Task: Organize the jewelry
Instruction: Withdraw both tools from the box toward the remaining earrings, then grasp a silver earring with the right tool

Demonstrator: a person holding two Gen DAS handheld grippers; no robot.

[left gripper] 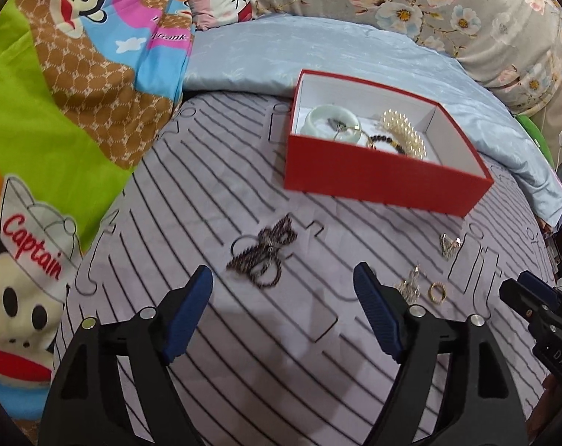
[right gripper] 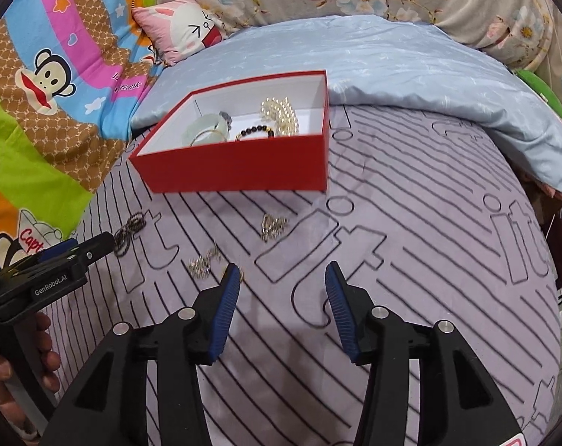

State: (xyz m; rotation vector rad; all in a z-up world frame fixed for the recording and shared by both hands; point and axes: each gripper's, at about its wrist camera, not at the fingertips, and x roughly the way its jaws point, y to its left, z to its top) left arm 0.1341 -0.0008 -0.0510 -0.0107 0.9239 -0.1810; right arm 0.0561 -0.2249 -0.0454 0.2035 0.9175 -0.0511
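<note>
A red box [left gripper: 377,176] [right gripper: 240,167] stands on the striped lilac sheet and holds a pale jade bangle [left gripper: 331,120], a pearl bracelet [left gripper: 403,132] [right gripper: 279,115] and a dark bead bracelet [right gripper: 255,132]. A dark beaded bracelet pile [left gripper: 266,256] [right gripper: 130,232] lies just ahead of my left gripper [left gripper: 283,282], which is open and empty. Silver earrings [left gripper: 409,284] [right gripper: 203,264], a gold ring [left gripper: 438,291] and a gold piece [left gripper: 450,245] [right gripper: 273,225] lie loose on the sheet. My right gripper [right gripper: 283,278] is open and empty, right of the earrings.
A cartoon-print quilt [left gripper: 58,93] lies on the left. A light blue blanket [right gripper: 411,70] and floral pillows [left gripper: 448,7] lie behind the box. The bed edge drops off at the right [right gripper: 556,230].
</note>
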